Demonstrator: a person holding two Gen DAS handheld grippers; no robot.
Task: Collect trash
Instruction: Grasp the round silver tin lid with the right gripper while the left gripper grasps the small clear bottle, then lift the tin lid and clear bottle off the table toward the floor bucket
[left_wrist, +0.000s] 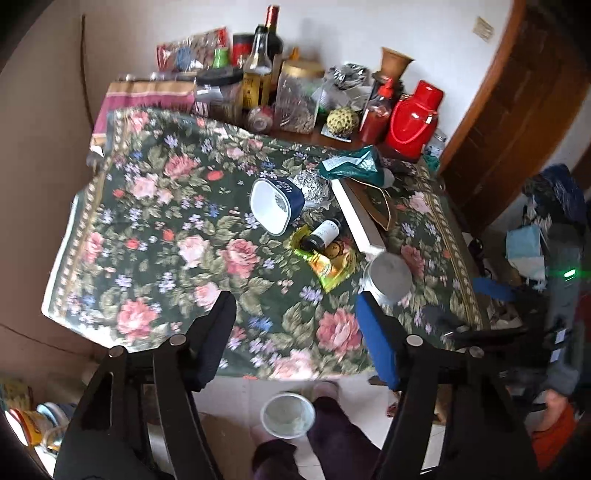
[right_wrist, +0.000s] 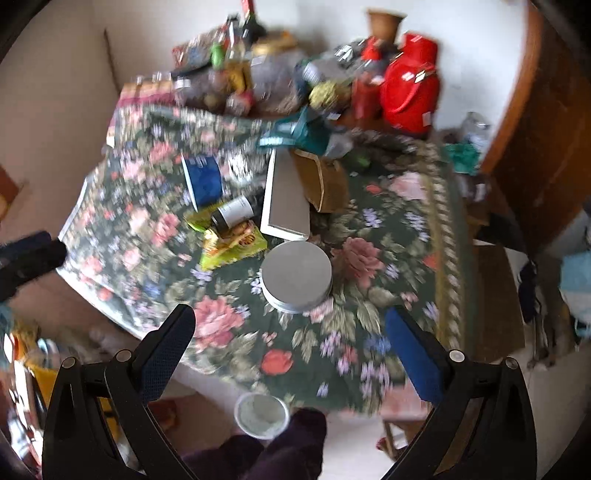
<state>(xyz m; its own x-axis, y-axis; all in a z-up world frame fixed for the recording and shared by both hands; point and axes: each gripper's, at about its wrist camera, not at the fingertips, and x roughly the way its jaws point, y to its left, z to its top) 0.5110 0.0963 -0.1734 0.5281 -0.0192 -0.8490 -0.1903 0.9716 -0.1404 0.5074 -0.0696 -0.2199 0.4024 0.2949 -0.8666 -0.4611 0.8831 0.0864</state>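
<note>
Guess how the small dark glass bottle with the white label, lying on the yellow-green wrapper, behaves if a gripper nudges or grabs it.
The small dark glass bottle lies on its side, so a nudge across its round body would probably roll it. It rests on the crinkly yellow-green wrapper, which may slide with it. Smooth glass likely slips between pads unless gripped squarely, and could break if dropped.

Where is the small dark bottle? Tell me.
The dark bottle lies on its side atop the yellow-green wrapper, mid-table, between the blue-and-white tub and the white tray.
</note>
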